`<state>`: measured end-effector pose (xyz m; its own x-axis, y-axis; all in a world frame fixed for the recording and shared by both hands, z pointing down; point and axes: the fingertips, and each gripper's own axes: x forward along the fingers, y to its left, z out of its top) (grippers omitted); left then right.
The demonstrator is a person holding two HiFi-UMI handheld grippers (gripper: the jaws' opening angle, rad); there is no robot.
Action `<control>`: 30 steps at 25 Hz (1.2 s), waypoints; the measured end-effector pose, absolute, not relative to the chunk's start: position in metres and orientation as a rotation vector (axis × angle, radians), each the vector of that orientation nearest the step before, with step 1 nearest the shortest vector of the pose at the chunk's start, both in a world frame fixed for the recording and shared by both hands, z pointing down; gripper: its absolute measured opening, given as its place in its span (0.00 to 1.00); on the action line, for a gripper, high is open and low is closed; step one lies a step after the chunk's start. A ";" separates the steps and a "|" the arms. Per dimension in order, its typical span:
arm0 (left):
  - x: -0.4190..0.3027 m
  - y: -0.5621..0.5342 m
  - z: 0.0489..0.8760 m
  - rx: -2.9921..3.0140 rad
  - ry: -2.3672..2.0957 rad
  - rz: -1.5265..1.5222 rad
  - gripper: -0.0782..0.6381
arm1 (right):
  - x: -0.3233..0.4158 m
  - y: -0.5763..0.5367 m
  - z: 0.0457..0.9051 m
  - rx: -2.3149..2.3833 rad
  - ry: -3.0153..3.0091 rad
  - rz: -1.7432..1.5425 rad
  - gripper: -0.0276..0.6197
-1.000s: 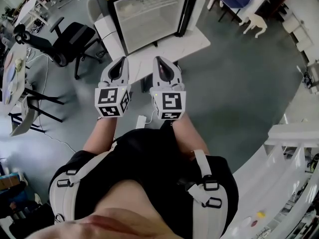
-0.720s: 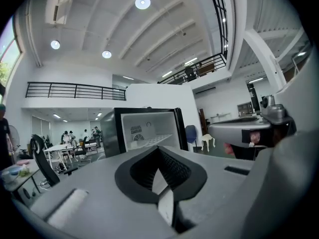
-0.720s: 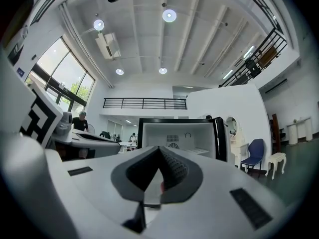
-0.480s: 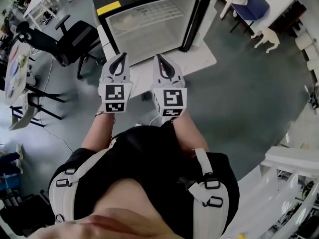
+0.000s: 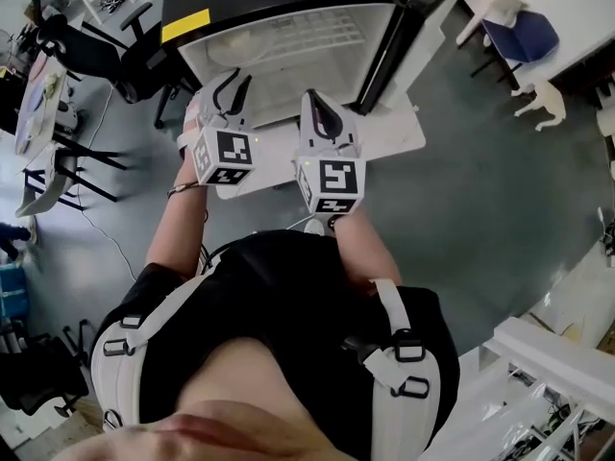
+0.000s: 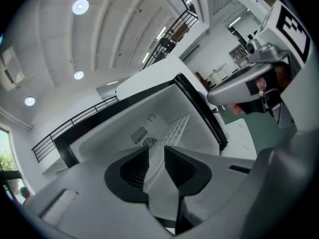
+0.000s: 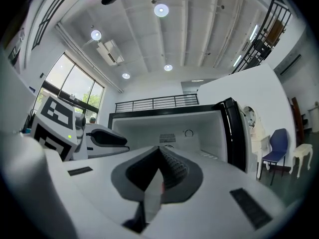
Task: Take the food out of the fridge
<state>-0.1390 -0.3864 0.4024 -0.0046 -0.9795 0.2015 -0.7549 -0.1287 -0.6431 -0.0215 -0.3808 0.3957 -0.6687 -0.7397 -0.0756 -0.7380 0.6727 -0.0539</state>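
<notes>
Jaws of the left gripper (image 6: 157, 151) stand a narrow way apart and are opening, with nothing between the dark pads; only the white inside of the fridge shows through the gap. The right gripper (image 7: 159, 149) has its jaws brought together at the tips and holds nothing.

Both grippers are held out side by side in front of the person. In the head view the left gripper (image 5: 229, 80) is tilted to one side, its tips at the near edge of the open compartment. The right gripper (image 5: 314, 99) is just to its right, with its tips over the white slab (image 5: 389, 134) that the fridge stands on.

Straight ahead of both stands the small black-cased fridge (image 5: 288, 70) with a white interior. A yellow label (image 5: 185, 25) sits on its top edge at the left, and its black-edged door (image 5: 396, 46) is swung open to the right. A white wire shelf (image 5: 307, 32) crosses the far part of the compartment. Whether food lies inside cannot be made out.

A black office chair (image 5: 106, 54) stands far left and a blue chair (image 5: 524, 35) far right.
</notes>
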 end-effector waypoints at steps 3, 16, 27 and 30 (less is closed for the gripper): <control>-0.141 -0.407 0.412 -1.869 1.754 -1.031 0.27 | -0.019 -0.401 0.396 -1.220 2.797 -0.015 0.05; -0.168 -0.460 0.464 -1.606 1.650 -1.556 0.32 | 0.014 -0.446 0.409 -1.183 2.815 -0.060 0.05; -0.176 -0.460 0.475 -1.611 1.602 -1.760 0.38 | 0.030 -0.454 0.411 -1.190 2.808 -0.049 0.05; -0.182 -0.466 0.478 -1.597 1.602 -1.779 0.38 | 0.028 -0.452 0.412 -1.183 2.819 -0.033 0.05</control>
<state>-0.1825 -0.4657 0.4781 -0.3600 -0.7684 0.5291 -0.4459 -0.3564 -0.8210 0.0284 -0.4518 0.4115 -0.6978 -0.7130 -0.0694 -0.7112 0.7011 -0.0523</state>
